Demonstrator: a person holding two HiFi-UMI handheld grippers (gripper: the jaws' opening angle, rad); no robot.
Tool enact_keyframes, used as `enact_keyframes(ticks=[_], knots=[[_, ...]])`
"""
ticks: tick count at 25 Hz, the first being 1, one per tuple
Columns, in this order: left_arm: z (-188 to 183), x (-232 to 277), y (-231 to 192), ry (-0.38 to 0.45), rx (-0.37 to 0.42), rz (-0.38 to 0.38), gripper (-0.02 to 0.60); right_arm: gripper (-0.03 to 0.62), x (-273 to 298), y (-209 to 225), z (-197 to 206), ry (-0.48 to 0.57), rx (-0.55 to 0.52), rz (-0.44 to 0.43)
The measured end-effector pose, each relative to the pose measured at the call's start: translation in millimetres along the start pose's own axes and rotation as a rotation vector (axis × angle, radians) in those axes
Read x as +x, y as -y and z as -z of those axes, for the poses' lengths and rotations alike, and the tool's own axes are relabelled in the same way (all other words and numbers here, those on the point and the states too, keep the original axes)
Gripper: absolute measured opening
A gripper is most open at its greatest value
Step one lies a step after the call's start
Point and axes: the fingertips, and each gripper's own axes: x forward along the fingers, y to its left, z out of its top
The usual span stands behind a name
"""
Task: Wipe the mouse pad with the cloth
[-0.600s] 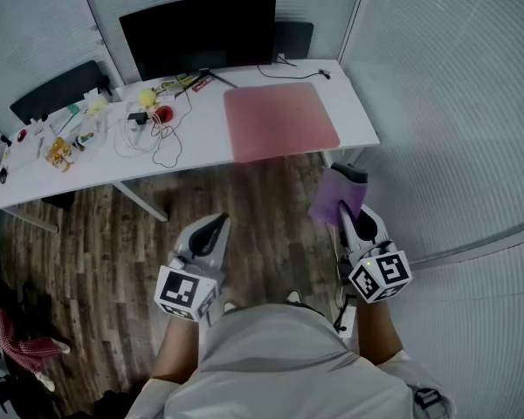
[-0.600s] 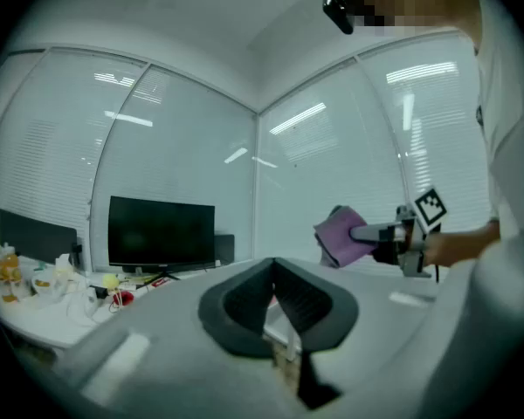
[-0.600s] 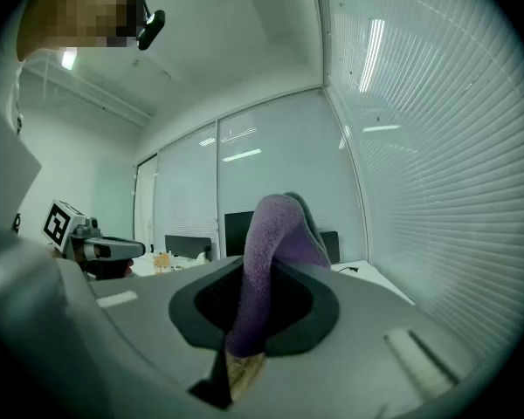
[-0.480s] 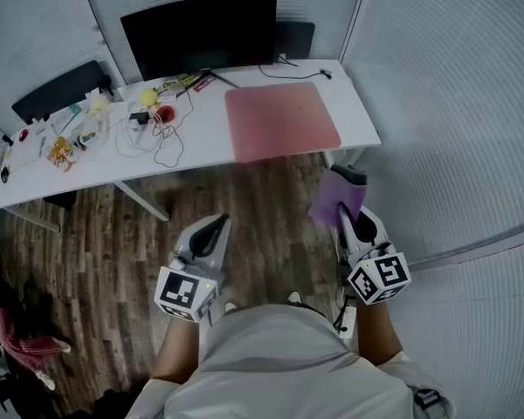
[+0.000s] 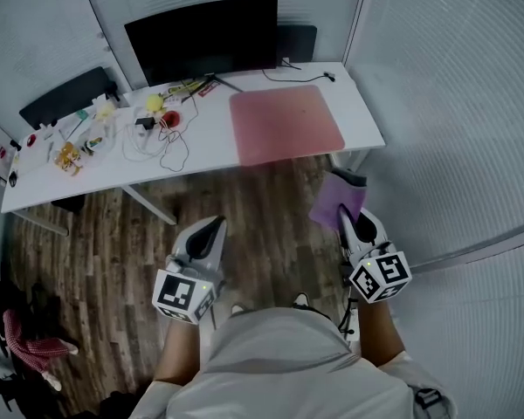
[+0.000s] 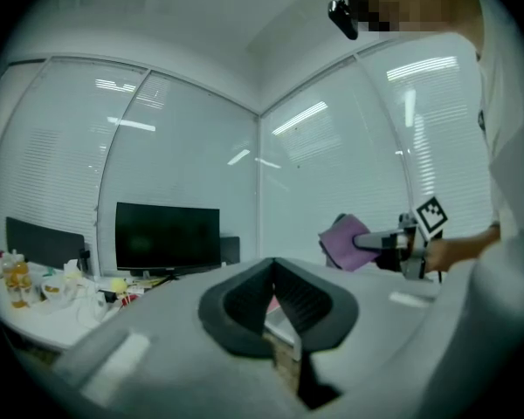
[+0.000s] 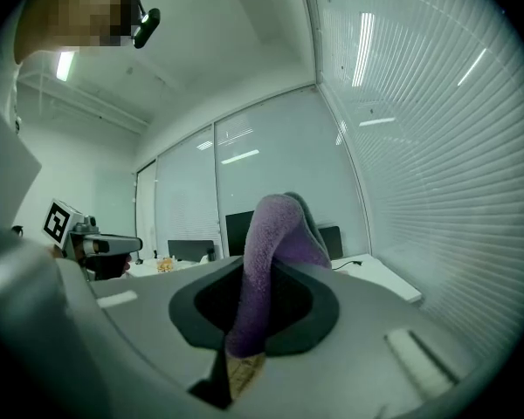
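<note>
The pink mouse pad (image 5: 286,124) lies flat on the right part of the white desk (image 5: 201,142). My right gripper (image 5: 342,211) is held over the wooden floor in front of the desk's right end, shut on a purple cloth (image 5: 336,201) that sticks up out of its jaws; in the right gripper view the cloth (image 7: 266,269) fills the gap between the pads. My left gripper (image 5: 212,228) hovers over the floor to the left, its jaws closed with nothing in them. The left gripper view shows the closed left gripper (image 6: 272,273) and the cloth (image 6: 343,242) off to the right.
A black monitor (image 5: 201,37) stands at the back of the desk. Cables (image 5: 162,138), bottles and small items (image 5: 68,155) crowd the desk's left half. A dark chair (image 5: 65,99) sits behind the desk at left. Glass walls with blinds close in the right side.
The view has shifted slightly, so the desk sits a little further right and lower. Both grippers hold about the same pose, the cloth still clamped in the right one.
</note>
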Motion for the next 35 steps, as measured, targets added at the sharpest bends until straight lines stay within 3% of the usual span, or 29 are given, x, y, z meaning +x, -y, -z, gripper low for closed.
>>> enact_keyframes(ticks=[6, 10, 20, 25, 35], knots=[[-4.9, 1.6, 12.5, 0.015, 0.009, -0.022, 0.002, 0.046, -7.5, 15.9, 1.6, 0.056, 0.103, -0.028], [-6.0, 12.4, 26.5, 0.019, 0.005, -0.033, 0.002, 0.048, -16.5, 32.7, 2.8, 0.054, 0.107, -0.049], [8.8, 62.8, 73.2, -0.012, 0.001, -0.071, 0.002, 0.048, -37.2, 109.0, 22.2, -0.038, 0.153, -0.098], [11.4, 85.1, 83.8, -0.03, -0.004, -0.063, 0.002, 0.048, -37.0, 123.3, 27.4, -0.061, 0.16, -0.141], [14.2, 152.1, 54.5, -0.014, -0.018, 0.005, 0.002, 0.048, 2.7, 163.9, 22.7, -0.048, 0.153, -0.05]])
